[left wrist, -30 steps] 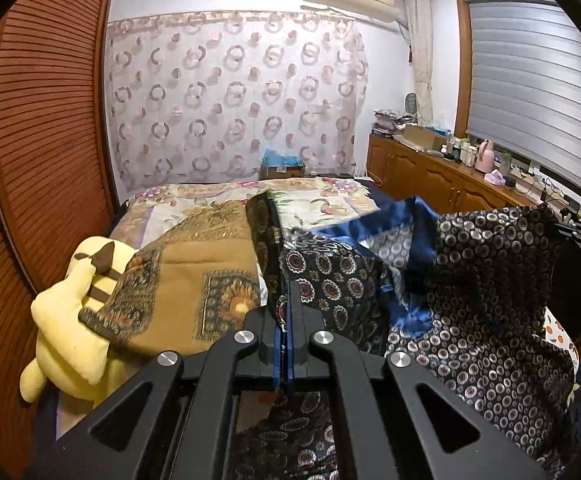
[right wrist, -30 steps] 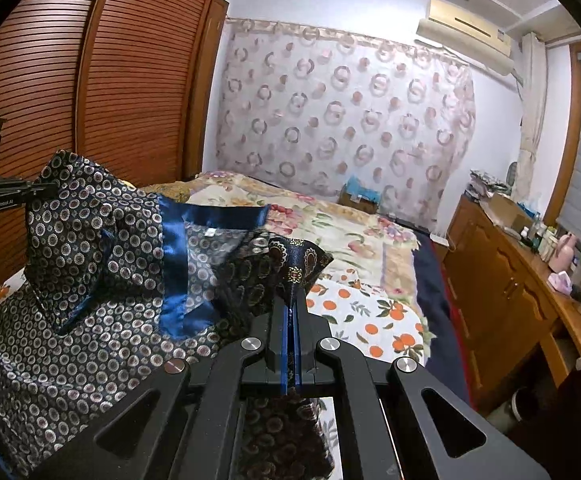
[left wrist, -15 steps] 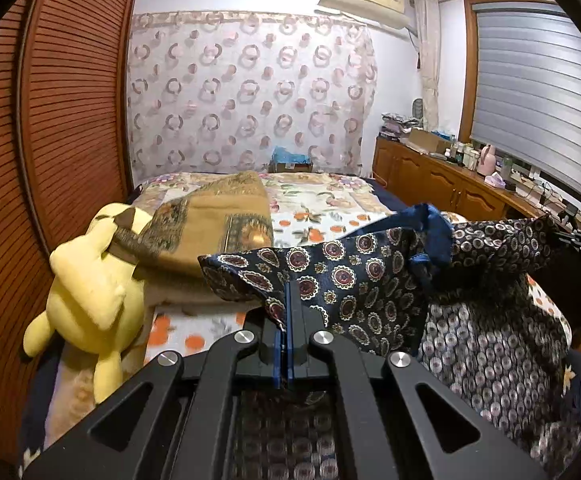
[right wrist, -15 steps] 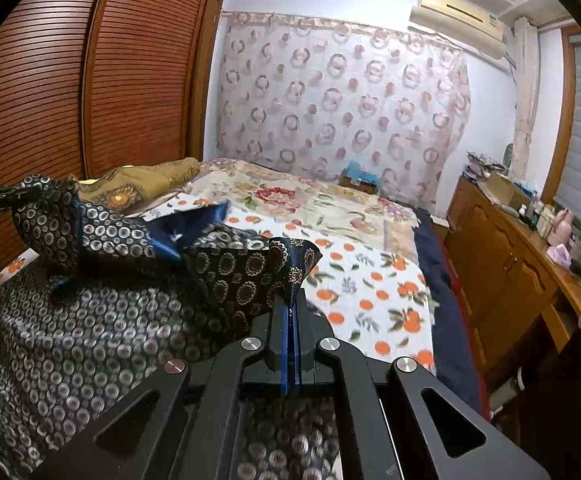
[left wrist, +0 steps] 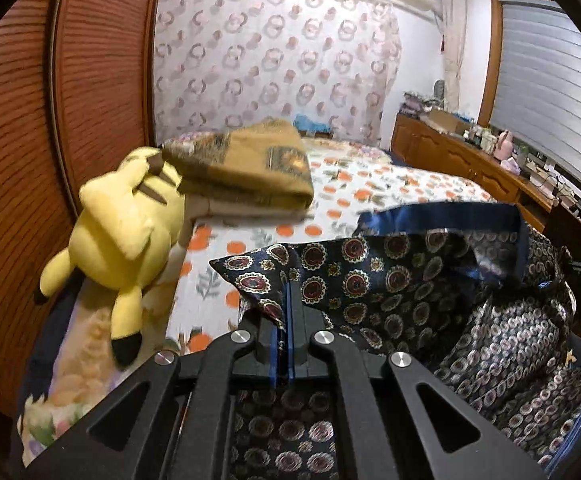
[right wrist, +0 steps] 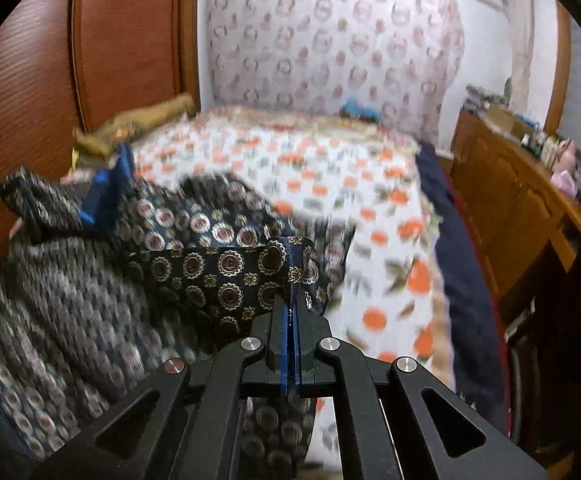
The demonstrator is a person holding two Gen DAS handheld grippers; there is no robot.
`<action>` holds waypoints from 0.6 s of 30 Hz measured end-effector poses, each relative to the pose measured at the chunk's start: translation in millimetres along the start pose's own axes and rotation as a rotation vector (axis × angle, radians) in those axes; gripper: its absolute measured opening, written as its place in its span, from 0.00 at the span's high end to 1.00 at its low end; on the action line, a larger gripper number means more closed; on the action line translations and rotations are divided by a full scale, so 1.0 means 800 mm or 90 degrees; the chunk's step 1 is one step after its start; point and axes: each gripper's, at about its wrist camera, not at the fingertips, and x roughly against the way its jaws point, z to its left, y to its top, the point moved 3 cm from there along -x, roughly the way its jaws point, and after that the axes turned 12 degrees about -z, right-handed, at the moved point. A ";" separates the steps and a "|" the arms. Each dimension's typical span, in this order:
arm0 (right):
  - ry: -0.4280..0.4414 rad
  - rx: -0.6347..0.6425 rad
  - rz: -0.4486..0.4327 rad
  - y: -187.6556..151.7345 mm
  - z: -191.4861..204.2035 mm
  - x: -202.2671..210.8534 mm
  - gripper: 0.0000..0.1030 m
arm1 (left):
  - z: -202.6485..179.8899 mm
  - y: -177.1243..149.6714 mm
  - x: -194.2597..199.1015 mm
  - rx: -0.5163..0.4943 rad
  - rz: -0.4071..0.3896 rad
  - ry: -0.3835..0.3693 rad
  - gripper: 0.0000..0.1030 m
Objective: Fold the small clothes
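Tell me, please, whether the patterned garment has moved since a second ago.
Yes. The patterned garment has dropped below the folded brown cloth, uncovering the orange-print bedsheet.

Navy medallion-print garment (left wrist: 390, 280); yellow plush toy (left wrist: 122, 232); orange-dotted white bedsheet (right wrist: 350, 184).

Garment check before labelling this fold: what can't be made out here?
- Garment type: bunched, both views; lower part cut off by the left gripper.
- Its pattern, right wrist view: motion-blurred.
- Dresser items: too small.
- Person: out of frame.
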 end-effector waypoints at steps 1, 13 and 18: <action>0.003 -0.001 0.006 -0.001 0.000 -0.004 0.99 | 0.001 -0.001 -0.001 -0.001 0.003 -0.002 0.94; 0.008 -0.012 -0.083 0.072 -0.017 0.013 0.69 | 0.030 0.043 0.016 -0.021 -0.071 0.022 0.22; -0.009 -0.019 -0.099 0.101 -0.033 -0.006 0.52 | 0.059 0.056 -0.030 -0.038 -0.048 0.050 0.22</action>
